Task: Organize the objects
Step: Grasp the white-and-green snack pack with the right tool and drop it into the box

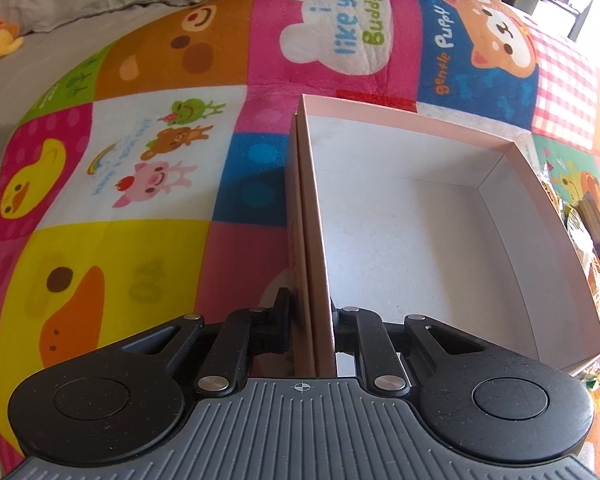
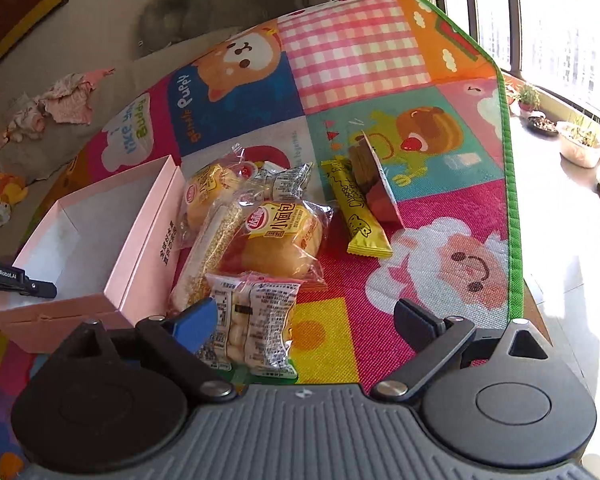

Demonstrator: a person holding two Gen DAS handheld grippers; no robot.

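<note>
My left gripper (image 1: 320, 320) has its jaws clenched on the pink box (image 1: 420, 208) wall. My right gripper (image 2: 312, 320) has released jaws straddling a snack packet (image 2: 256, 320). Beyond lie buns (image 2: 276, 240); the box is empty, nothing packed yet.

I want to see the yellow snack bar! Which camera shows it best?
The right wrist view: the yellow snack bar lies in full sight on the play mat, beside the bread packets. The left wrist view does not show it, only the pink box.
</note>
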